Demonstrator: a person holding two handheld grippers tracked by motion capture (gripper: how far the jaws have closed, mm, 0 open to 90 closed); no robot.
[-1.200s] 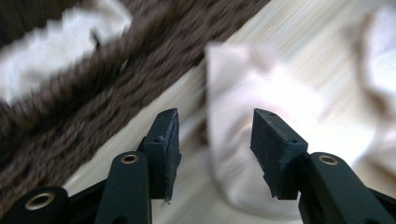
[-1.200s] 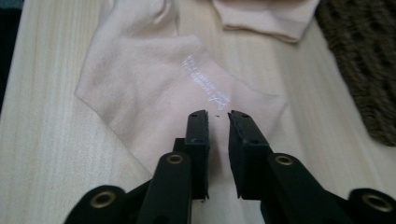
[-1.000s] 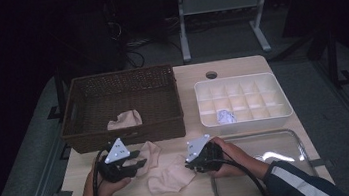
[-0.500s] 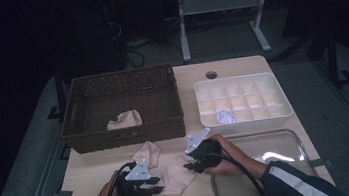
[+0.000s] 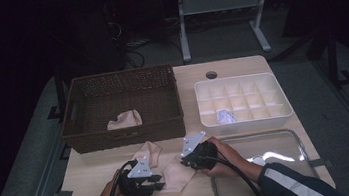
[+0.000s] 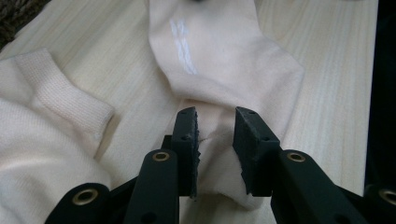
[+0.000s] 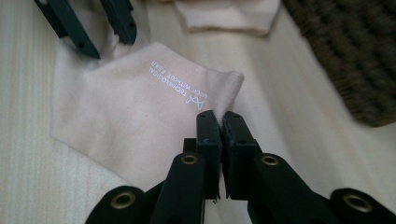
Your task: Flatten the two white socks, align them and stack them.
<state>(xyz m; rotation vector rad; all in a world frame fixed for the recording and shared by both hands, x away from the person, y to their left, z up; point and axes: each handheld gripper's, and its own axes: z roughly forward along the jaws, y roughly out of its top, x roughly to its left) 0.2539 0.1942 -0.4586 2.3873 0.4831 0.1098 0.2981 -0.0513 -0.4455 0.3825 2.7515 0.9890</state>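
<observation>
Since a sec ago the left gripper [image 5: 159, 183] has dropped from beside the basket toward the near edge of the tabletop [image 5: 84, 177], now at the near end of the sock [image 5: 179, 174]; its fingers have just been closing, w/ sock fabric between them. Wicker basket [image 5: 125, 134] sits at the far left w/ a beige cloth [image 5: 124, 119] inside; white divided tray [image 5: 245, 118] at far right holds a crumpled white bit [image 5: 225, 117]; metal tray [image 5: 288, 139] at near right corner. A second sock [image 5: 149, 153] lies just in front of the basket, beside the first. Both forearms come in from the near edge, hands low over the sock. Left fingers [image 6: 187, 135] narrow, straddling a fold, not yet pressing. Right gripper [image 5: 186, 161]: fingers [image 7: 208, 135] have just closed, pinched on the sock's far edge.
</observation>
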